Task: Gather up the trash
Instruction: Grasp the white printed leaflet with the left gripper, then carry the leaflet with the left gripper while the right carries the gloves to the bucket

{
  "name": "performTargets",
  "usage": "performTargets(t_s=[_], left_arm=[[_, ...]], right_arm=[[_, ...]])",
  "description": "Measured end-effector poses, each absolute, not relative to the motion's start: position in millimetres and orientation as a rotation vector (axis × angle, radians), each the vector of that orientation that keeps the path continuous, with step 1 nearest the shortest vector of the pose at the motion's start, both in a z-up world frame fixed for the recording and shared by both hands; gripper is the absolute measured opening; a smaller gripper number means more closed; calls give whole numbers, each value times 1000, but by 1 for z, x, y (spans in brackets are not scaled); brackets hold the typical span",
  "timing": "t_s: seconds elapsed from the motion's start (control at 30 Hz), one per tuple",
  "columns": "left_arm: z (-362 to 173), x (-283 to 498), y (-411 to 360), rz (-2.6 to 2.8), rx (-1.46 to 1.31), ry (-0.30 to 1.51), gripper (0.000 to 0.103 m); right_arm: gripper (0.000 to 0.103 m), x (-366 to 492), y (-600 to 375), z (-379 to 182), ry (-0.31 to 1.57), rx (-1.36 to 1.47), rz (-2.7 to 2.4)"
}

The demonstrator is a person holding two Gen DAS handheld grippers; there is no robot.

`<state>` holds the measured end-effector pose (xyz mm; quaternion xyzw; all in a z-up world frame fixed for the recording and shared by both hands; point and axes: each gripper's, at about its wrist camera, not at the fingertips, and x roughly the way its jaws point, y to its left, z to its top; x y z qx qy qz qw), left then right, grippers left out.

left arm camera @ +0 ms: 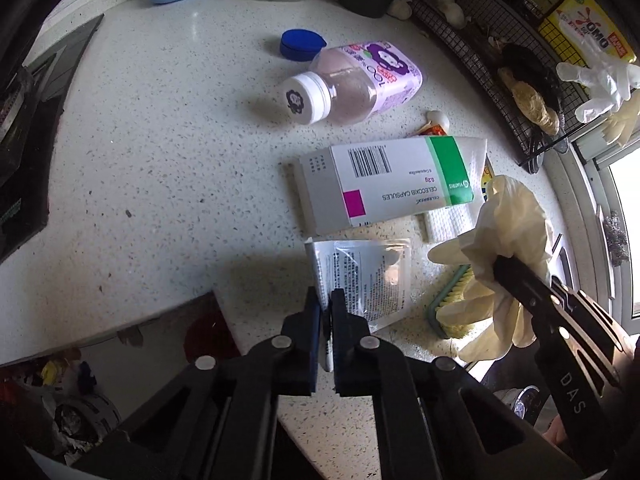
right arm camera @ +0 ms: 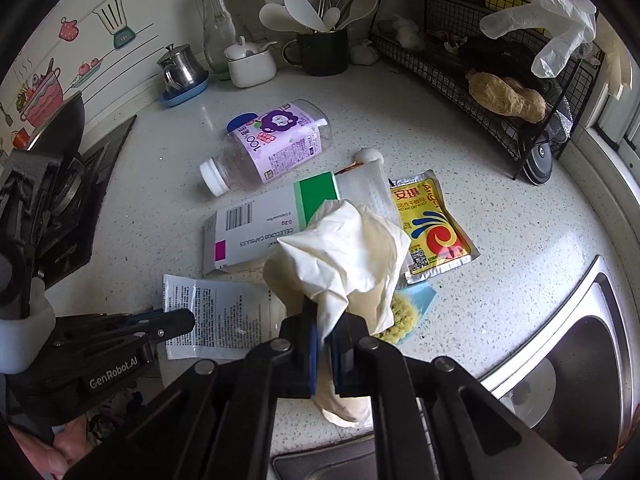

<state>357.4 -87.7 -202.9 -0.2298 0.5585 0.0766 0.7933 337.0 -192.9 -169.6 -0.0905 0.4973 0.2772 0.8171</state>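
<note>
Left gripper [left arm camera: 325, 300] is clenched on the near edge of the flat clear plastic sachet with printed text [left arm camera: 360, 276]. It bites the edge because a thin sheet lying flat on the speckled white countertop [left arm camera: 160, 160] offers nothing else to pinch. Sachet still looks to rest on the counter, at 12 o'clock from the fingers, just in front of them.

Right gripper [right arm camera: 328, 320] is clamped on the crumpled cream latex glove [right arm camera: 344, 248], which bunches up above the jaws. Hanging loose like that, it looks lifted clear of the litter below it.

Under the glove, at 1 o'clock: a yellow-bristled scrub brush with a pale blue back [right arm camera: 408, 308], likely not trash.

Further out at 12 o'clock: the grey-and-white capsule carton with green band and barcode [left arm camera: 380, 184], lying flat, its near edge touching or overlapping the sachet. At 1 o'clock in the right view, the yellow foil yeast packet [right arm camera: 432, 232], partly under the folded white paper towel [right arm camera: 376, 196].

Beyond, at 12 o'clock: the clear plastic bottle with purple label and white cap [left arm camera: 352, 84] on its side, the round blue lid [left arm camera: 300, 44] just behind.

Judgement: both hands loaded, so next is to carry off. The bottle may roll.
</note>
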Motion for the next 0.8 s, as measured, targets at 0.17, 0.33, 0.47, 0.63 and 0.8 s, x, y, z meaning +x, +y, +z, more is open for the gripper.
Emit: performTargets(t_s=[0.17,0.33,0.47,0.63,0.8], left_arm=[[-177,342,-53,153,-481,1125,3],[-152,313,-22,155,-461,1063,2],[-132,283,-2,171,-440,1029,2],[-124,244,19,193,-438,1018,2],[-128,204,35,234,-440,1020,2]], right_arm=[[5,322,-174,-154,1018,-228,613],[5,303,-152,-138,975,-218,651],[5,285,-135,-126,939,-224,690],[5,260,-112,-119,920,-235,733],[5,229,-93,-119,925,-250,782]])
